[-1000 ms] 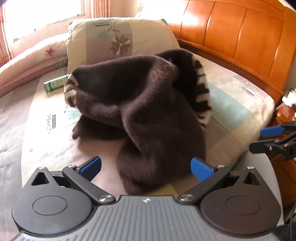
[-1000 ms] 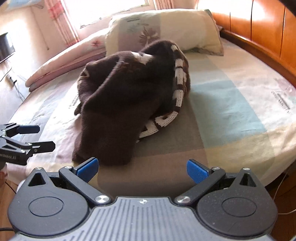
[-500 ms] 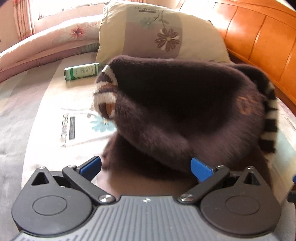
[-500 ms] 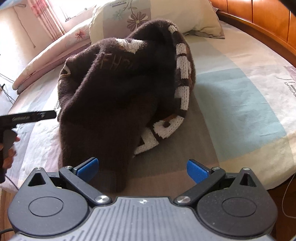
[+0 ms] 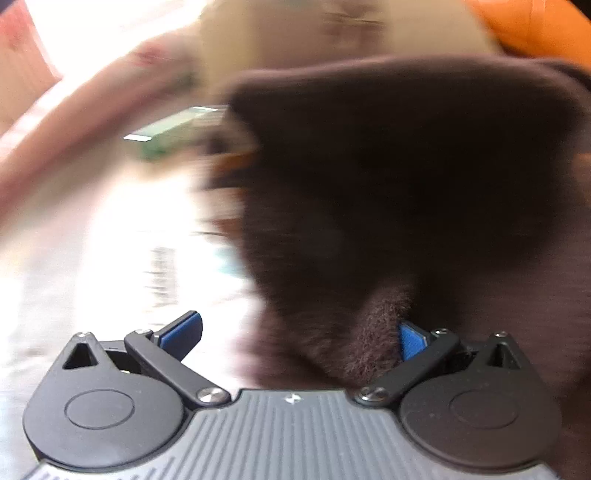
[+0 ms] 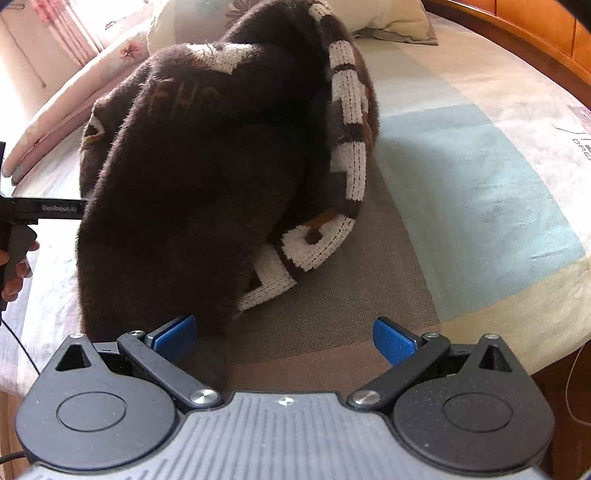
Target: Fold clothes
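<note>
A fuzzy dark brown sweater (image 6: 207, 177) with white and orange patterned trim lies bunched in a heap on the bed. My right gripper (image 6: 284, 338) is open at the heap's near edge, with brown fabric against its left pad. In the blurred left wrist view the sweater (image 5: 388, 184) fills the frame. My left gripper (image 5: 299, 334) is open with brown fabric lying between its pads and touching the right one. The left gripper's body (image 6: 40, 210) and the hand holding it show at the left edge of the right wrist view.
The bed sheet (image 6: 461, 177) has pale blue, grey and cream blocks. Pillows (image 6: 384, 14) lie behind the heap, and the wooden headboard (image 6: 524, 22) runs along the right. A green tube (image 5: 166, 136) lies blurred left of the sweater. The bed edge drops off at the right.
Both grippers have pushed forward into the sweater heap. The left one moved fast, and fabric now lies between its pads. Both stayed open.
</note>
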